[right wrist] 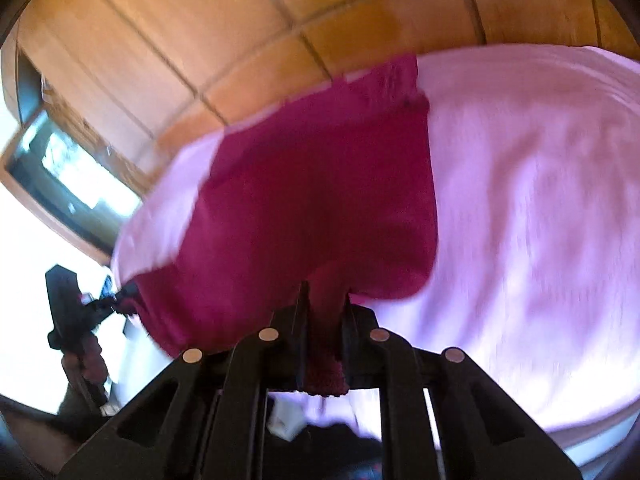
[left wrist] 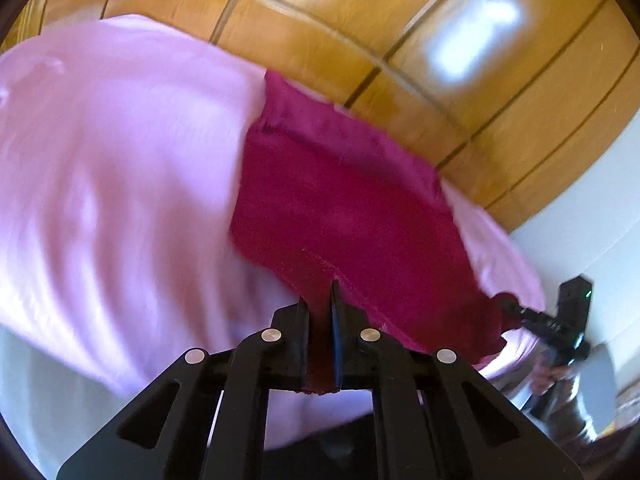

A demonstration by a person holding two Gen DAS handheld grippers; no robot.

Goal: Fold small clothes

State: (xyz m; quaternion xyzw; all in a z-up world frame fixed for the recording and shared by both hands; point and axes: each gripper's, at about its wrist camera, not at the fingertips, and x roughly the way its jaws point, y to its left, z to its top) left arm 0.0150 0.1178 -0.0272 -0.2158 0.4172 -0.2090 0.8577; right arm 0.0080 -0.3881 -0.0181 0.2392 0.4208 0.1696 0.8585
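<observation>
Left gripper (left wrist: 319, 300) and right gripper (right wrist: 325, 300) each pinching near hem of magenta garment (left wrist: 340, 200); cloth stretches forward over pink sheet (left wrist: 120, 160), long axis spanning between grippers, neither nearer.

place: home bedroom | cues: pink bedsheet (left wrist: 100, 180), wooden wardrobe doors (left wrist: 320, 20)
</observation>
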